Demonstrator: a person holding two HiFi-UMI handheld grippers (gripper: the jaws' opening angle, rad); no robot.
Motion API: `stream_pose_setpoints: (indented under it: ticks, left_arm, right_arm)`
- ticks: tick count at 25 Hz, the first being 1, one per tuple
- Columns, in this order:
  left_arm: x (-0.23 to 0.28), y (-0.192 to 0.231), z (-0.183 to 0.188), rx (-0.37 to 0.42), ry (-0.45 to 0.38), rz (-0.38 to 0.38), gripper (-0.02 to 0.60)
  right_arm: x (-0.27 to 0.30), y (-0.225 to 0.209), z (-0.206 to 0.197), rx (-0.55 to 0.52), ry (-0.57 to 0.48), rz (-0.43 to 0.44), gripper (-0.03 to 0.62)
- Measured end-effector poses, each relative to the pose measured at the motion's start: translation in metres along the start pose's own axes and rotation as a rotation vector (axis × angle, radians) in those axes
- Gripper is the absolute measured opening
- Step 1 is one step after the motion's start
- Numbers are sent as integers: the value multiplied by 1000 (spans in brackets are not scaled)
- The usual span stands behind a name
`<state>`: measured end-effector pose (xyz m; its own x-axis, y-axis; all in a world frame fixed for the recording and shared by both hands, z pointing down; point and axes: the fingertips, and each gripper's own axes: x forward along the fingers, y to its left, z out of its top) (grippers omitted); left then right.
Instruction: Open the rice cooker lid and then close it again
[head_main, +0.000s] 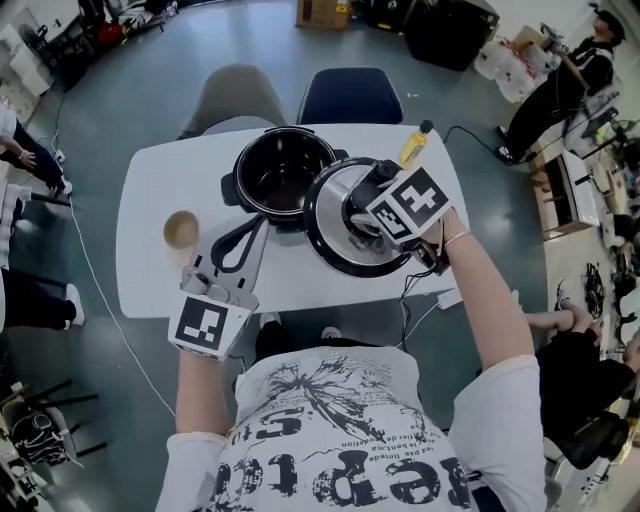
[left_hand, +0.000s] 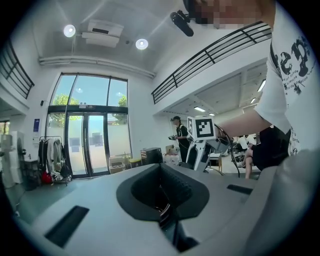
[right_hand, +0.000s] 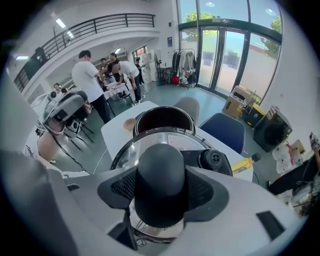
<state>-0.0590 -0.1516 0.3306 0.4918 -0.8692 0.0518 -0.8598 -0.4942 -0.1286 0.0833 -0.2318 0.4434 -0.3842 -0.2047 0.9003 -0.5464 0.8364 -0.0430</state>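
- Open cooker (head_main: 283, 175) on a white table (head_main: 160, 180), dark inner pot showing.
- Lid (head_main: 325, 215) off, just right of and nearer than the cooker, overlapping its near-right rim in the head view; cannot tell whether touching.
- Right gripper (head_main: 365, 213) over the lid, pointed steeply down, jaws clamped on the black knob (right_hand: 161, 180), one pad pressed to each side.
- In the right gripper view, glass and steel rim of the lid (right_hand: 131, 147) below the knob, cooker (right_hand: 164, 120) beyond it.
- Left gripper (head_main: 255, 228) left of and nearer than the cooker, held level, tips aimed toward its near-left side, just short of it.
- Left jaws drawn together at the tips, nothing between them, only the dark pad hollow (left_hand: 162, 192).
- Brown cup (head_main: 181, 230) left of the cooker, apart from it.
- Yellow bottle (head_main: 414, 146) right of the cooker, near the far table edge.
- Grey chair (head_main: 238, 95) and blue chair (head_main: 350, 95) behind the cooker, past the table.
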Motion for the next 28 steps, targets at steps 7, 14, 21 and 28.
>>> stream_pose_setpoints:
  ticks: [7, 14, 21, 28]
  left_arm:
    - [-7, -53, -6, -8, 26, 62, 14]
    - [-3, -94, -4, -10, 34, 74, 14]
    - [1, -98, 4, 13, 34, 95, 14]
    - [2, -73, 4, 34, 24, 100, 14]
  right_arm:
    - [0, 6, -57, -45, 22, 53, 293]
    - [-9, 8, -87, -56, 21, 87, 293]
    - [-17, 2, -83, -90, 8, 83, 293]
    - [-10, 3, -50, -126, 6, 86, 293]
